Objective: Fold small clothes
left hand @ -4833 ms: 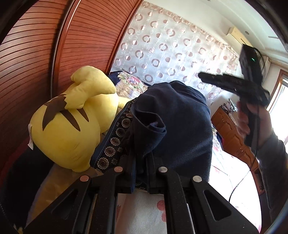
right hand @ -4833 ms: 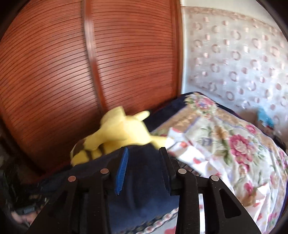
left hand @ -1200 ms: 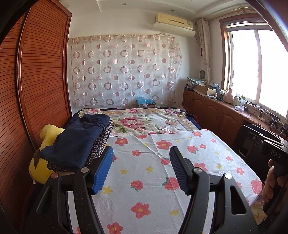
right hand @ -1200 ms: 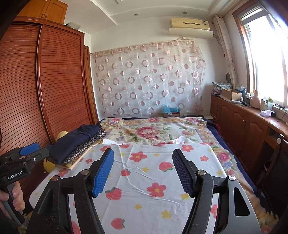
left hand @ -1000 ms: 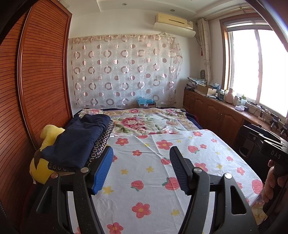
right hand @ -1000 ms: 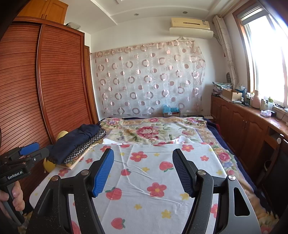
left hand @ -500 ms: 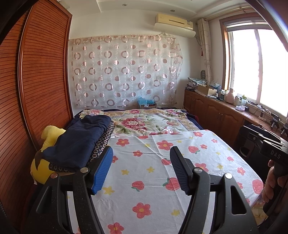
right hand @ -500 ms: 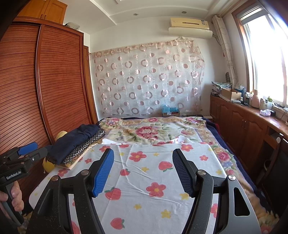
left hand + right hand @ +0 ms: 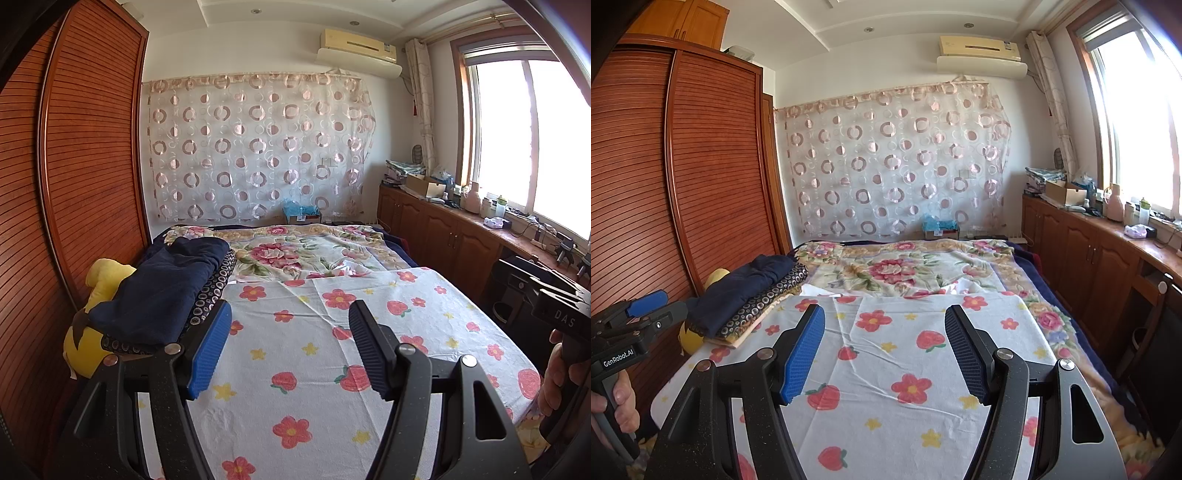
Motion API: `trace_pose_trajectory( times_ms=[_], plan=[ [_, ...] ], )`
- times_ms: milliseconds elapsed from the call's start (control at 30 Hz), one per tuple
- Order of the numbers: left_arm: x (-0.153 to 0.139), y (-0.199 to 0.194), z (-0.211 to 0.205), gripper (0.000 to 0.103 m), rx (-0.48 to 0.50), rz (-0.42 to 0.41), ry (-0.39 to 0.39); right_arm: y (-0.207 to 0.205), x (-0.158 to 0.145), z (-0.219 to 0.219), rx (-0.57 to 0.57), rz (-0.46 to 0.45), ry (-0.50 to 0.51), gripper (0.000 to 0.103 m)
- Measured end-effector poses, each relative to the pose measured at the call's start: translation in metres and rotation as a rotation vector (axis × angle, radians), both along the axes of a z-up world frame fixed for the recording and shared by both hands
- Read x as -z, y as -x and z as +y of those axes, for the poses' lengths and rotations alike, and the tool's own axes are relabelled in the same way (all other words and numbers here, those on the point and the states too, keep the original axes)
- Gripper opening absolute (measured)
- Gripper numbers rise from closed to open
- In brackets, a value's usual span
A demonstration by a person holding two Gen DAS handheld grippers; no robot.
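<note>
A folded navy garment lies on top of a folded dark ring-patterned cloth at the bed's left edge; the pile also shows in the right wrist view. My left gripper is open and empty, held above the flowered white sheet, to the right of the pile. My right gripper is open and empty over the same sheet. The left gripper also appears at the left edge of the right wrist view.
A yellow plush toy sits under the pile against the wooden wardrobe. A floral blanket covers the far bed. Wooden cabinets with clutter line the right wall under the window.
Since 4.8 s ago both grippers let go of the navy garment on the pile and pulled back over the bed. In the last second almost nothing moved.
</note>
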State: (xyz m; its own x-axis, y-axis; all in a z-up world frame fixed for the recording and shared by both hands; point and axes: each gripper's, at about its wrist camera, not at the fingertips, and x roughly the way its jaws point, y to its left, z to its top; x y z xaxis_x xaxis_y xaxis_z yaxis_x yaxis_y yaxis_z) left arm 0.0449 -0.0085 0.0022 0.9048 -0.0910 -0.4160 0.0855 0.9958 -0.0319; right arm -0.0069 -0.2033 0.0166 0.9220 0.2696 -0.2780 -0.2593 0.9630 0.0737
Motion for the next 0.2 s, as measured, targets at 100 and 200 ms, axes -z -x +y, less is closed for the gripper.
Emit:
trace_pose_trajectory(
  times_ms=[100, 200],
  plan=[
    [0.0005, -0.0002, 0.0013, 0.067, -0.001, -0.001, 0.0, -0.0002, -0.0004, -0.0008, 0.0, -0.001, 0.001, 0.069],
    [0.0011, -0.0005, 0.0015, 0.067, 0.0, 0.0, -0.001, 0.0, -0.0004, -0.0014, -0.002, 0.0, 0.001, 0.069]
  ],
)
